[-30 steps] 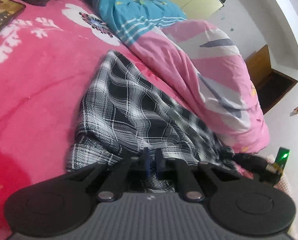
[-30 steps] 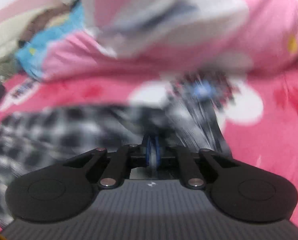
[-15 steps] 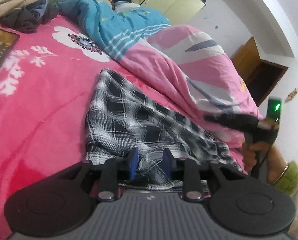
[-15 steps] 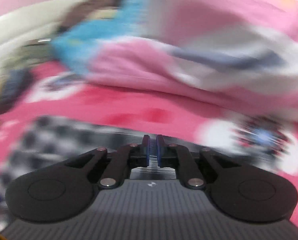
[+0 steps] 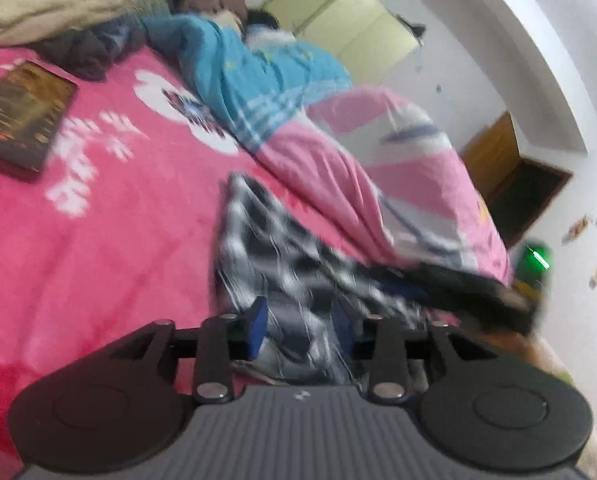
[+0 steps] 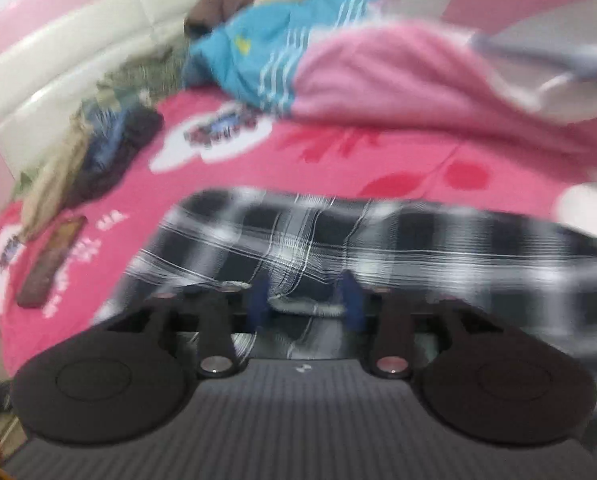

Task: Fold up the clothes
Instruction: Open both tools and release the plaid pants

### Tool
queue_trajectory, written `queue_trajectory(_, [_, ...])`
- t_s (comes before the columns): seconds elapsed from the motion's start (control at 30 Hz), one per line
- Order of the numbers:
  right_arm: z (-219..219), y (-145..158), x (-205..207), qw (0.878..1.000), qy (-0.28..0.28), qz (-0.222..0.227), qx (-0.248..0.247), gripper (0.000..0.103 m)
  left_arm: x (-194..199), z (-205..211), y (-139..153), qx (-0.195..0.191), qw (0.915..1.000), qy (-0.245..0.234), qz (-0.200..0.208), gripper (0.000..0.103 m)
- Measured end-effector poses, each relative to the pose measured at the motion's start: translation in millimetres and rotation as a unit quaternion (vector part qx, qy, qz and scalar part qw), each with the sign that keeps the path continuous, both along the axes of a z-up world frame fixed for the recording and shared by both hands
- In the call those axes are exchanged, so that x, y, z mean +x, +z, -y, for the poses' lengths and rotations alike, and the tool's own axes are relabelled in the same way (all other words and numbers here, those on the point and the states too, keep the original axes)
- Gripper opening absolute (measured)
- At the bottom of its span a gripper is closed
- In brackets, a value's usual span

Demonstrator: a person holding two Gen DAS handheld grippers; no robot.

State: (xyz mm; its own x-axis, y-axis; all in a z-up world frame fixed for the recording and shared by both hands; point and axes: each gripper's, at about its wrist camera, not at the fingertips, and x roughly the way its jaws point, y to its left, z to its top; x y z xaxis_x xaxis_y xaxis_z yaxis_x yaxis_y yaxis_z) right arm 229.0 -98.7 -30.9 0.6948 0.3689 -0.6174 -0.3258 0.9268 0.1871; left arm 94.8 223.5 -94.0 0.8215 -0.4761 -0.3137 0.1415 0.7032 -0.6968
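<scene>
Both my left claw (image 5: pixel 300 330) and right claw (image 6: pixel 304 300) are opening, released, plaid garment (image 6: pixel 338 240) lying loose between their jaws.

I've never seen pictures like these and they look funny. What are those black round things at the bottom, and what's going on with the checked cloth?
Those black round parts belong to two grabbing tools, one in each of a person's hands. Each tool carries a camera looking out along its two blue-tipped fingers, so you get one picture from the left gripper and one from the right gripper.

Both look at a bed with a pink flowered bedspread. A black-and-white plaid garment lies on it, beside a rumpled pink and blue quilt. A dark tablet and a pile of clothes lie farther off.

Both tools' fingers are spreading apart now. The plaid cloth sits between them, but nothing is pinched. The pictures are blurry.
</scene>
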Motion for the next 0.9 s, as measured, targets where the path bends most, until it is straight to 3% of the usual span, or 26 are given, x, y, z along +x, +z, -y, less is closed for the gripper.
queue_trajectory(0.03, [2.9, 4.2, -16.8, 1.0, -0.002, 0.024, -0.02, 0.066, 0.0, -4.3, -1.6, -0.011, 0.9999, 0.007, -0.003, 0.044])
queue_trajectory(0.1, [1.9, -1.0, -44.2, 0.995, 0.006, 0.061, -0.079, 0.083, 3.0, -8.2, -4.7, -0.02, 0.9995, 0.017, -0.016, 0.048])
queue_trajectory(0.2, [-2.9, -44.4, -60.3, 0.985, 0.02, 0.048, -0.163, 0.096, 6.2, -4.6, -6.0, -0.005, 0.9991, 0.031, -0.03, 0.056])
queue_trajectory(0.27, [10.9, -58.4, -62.3, 0.991, 0.003, 0.047, -0.127, 0.102, 7.1, 0.3, -4.7, 0.011, 0.9986, 0.039, -0.033, 0.065])
queue_trajectory(0.37, [29.9, -62.2, -59.6, 0.997, -0.023, 0.044, -0.065, 0.102, 5.7, 9.1, -0.5, 0.042, 0.9974, 0.05, -0.029, 0.073])
queue_trajectory(0.5, [25.4, -65.9, -54.8, 0.996, -0.026, 0.049, -0.072, 0.102, 1.4, 26.0, 17.7, 0.11, 0.9908, 0.078, -0.007, 0.092])
queue_trajectory(0.57, [25.9, -66.8, -55.3, 0.996, -0.026, 0.049, -0.07, 0.102, 5.3, 39.1, 28.5, 0.137, 0.9885, 0.064, 0.001, 0.1])
queue_trajectory(0.73, [28.7, -68.1, -60.3, 0.997, -0.026, 0.046, -0.054, 0.102, 26.6, 76.8, 43.4, 0.176, 0.9843, 0.008, 0.004, 0.103])
queue_trajectory(0.9, [37.5, -68.1, -61.8, 0.998, -0.025, 0.042, -0.026, 0.102, 57.6, 111.0, 36.0, 0.246, 0.9691, 0.003, -0.016, 0.103])
